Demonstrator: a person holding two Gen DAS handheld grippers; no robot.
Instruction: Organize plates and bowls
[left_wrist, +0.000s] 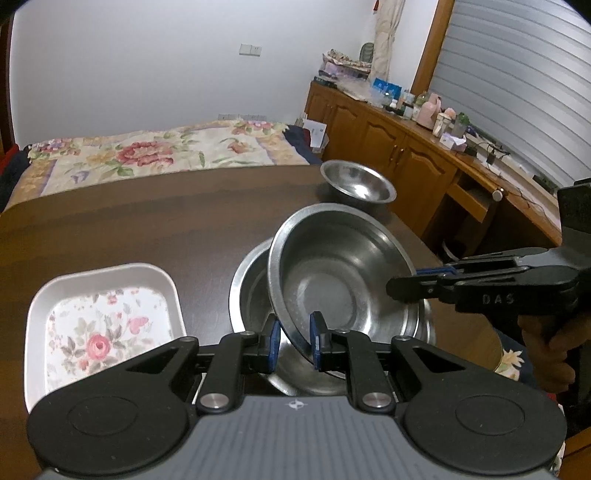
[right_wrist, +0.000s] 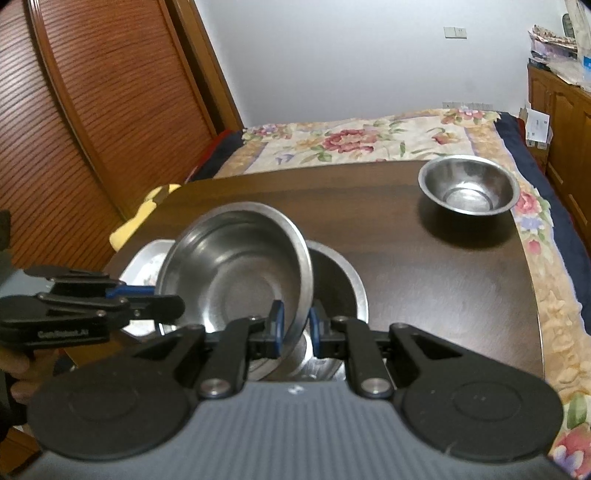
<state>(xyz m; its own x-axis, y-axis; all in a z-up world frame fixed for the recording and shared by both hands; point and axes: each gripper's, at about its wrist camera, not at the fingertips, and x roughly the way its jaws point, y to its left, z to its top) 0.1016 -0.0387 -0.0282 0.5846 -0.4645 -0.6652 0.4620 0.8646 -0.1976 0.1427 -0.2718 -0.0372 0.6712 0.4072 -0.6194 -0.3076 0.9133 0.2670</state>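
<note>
A large steel bowl (left_wrist: 332, 273) (right_wrist: 236, 258) hangs tilted over a second steel bowl (left_wrist: 247, 295) (right_wrist: 343, 284) that rests on the dark wooden table (left_wrist: 147, 229) (right_wrist: 424, 277). My left gripper (left_wrist: 295, 341) (right_wrist: 173, 304) is shut on the near-left rim of the tilted bowl. My right gripper (right_wrist: 296, 326) (left_wrist: 397, 290) is shut on the opposite rim. A smaller steel bowl (left_wrist: 358, 184) (right_wrist: 467, 188) stands alone at the table's far right corner. A white rectangular dish with a flower pattern (left_wrist: 103, 325) (right_wrist: 147, 258) lies left of the bowls.
A bed with a floral blanket (left_wrist: 166, 155) (right_wrist: 369, 140) runs behind the table. A wooden cabinet (left_wrist: 406, 147) loaded with bottles and boxes stands to the right. A slatted wooden door (right_wrist: 92, 110) is at the left. A hand (left_wrist: 546, 343) holds the right gripper.
</note>
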